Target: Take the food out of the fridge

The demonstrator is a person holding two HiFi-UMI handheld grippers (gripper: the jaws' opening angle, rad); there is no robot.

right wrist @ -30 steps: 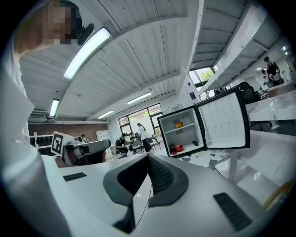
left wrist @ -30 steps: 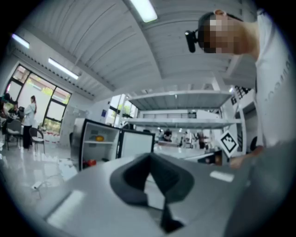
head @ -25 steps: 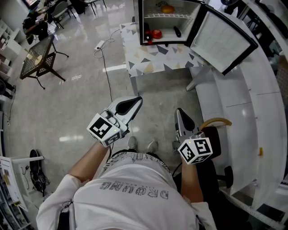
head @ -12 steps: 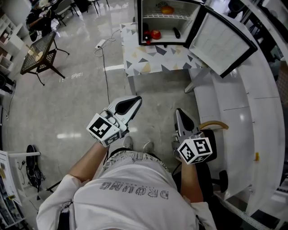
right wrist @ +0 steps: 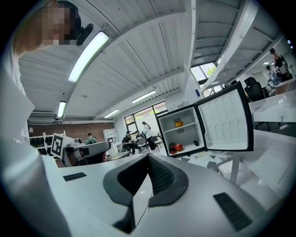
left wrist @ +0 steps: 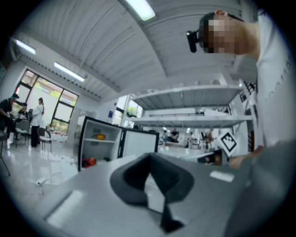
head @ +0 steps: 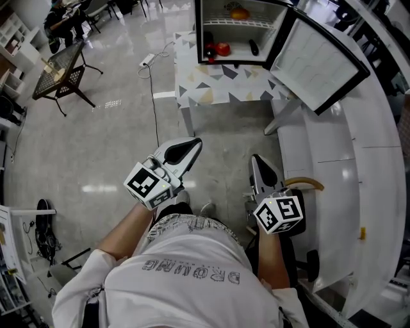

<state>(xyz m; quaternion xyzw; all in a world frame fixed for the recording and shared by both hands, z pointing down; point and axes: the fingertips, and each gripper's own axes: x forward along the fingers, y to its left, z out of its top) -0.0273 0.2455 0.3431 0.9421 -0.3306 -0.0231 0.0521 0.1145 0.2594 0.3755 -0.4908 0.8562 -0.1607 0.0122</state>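
Open black-framed fridge (head: 240,37): top cut off by head view's edge.
Small dark thing (head: 254,46) inside: too small to identify.

Left tool (head: 196,141), right tool (head: 255,158) both closed, empty, held roughly level

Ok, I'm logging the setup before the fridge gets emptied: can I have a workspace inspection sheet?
Surface: patterned table carrying the open fridge.
Job's things: orange food on the upper shelf; red food and a dark item below.
Clutter: nothing seen on the table.
Grippers: left gripper and right gripper empty, jaws together, well short of the fridge.
Cables: power strip and cable on the floor left of the table.
Surroundings: white counter at right, wire side table far left.
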